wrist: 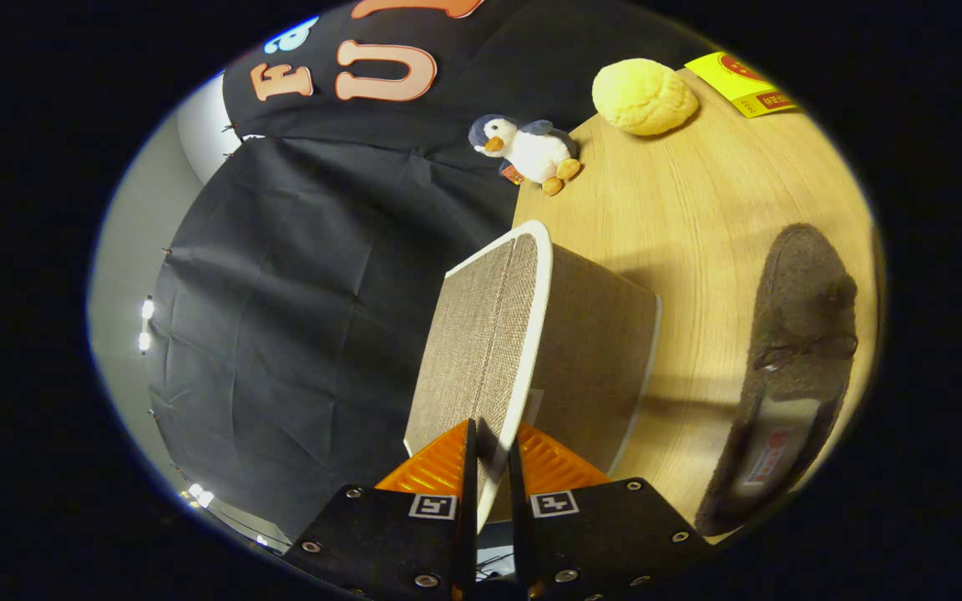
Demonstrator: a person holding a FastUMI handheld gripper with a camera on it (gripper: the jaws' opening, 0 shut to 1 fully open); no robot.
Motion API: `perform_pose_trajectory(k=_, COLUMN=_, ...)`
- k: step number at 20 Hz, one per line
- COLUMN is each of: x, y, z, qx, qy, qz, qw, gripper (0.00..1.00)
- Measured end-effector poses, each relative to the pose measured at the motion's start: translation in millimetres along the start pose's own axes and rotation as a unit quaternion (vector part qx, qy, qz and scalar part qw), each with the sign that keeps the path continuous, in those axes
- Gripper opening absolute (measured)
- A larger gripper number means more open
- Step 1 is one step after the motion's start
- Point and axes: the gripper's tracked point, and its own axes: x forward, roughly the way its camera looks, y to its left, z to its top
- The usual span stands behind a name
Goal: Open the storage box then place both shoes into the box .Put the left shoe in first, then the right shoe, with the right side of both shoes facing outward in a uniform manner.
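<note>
Black cloth hangs as the booth's wall behind a light wooden tabletop, and the whole scene appears rolled to one side. On the tabletop stands a storage box covered in brownish woven fabric. Its lid, of the same fabric with a white rim, is swung up off the box and stands on edge. The gripper is clamped on the near edge of that lid: the white rim runs down into the narrow slot between the two fingers, and both press on it from either side.

Beside the box, apart from it, a dark grey fuzzy shoe lies on the tabletop with its opening and insole label toward the gripper and its toe pointing away. A small bow sits across its top.

Toward the far edge of the tabletop, a plush penguin rests right at the edge by the cloth. Near it lies a round yellow bun-shaped thing, and just past that a yellow packet.
</note>
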Motion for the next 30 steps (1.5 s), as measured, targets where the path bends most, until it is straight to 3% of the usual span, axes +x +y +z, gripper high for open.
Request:
perform_pose_trajectory(k=1, x=-1, y=4, z=0, qx=0.001, qy=-0.002, qz=0.003, qw=1.000, gripper=0.12)
perform_pose_trajectory(k=5, x=-10, y=18, z=8, qx=0.035, qy=-0.011, qz=0.011, qw=0.999, gripper=0.04)
perform_pose_trajectory(k=9, x=-21, y=64, z=16, qx=0.033, qy=-0.024, qz=0.053, qw=0.998, gripper=0.03)
perform_pose_trajectory(k=18, x=5, y=159, z=28, qx=-0.044, qy=-0.027, qz=0.078, qw=0.996, gripper=0.06)
perform_pose_trajectory(k=23, x=51, y=208, z=26, qx=-0.084, qy=-0.019, qz=0.072, qw=0.994, gripper=0.06)
perform_pose_trajectory(k=28, x=106, y=237, z=18, qx=-0.103, qy=-0.016, qz=0.044, qw=0.994, gripper=0.08)
perform_pose_trajectory(k=30, x=116, y=237, z=23, qx=-0.128, qy=-0.045, qz=0.019, qw=0.991, gripper=0.13)
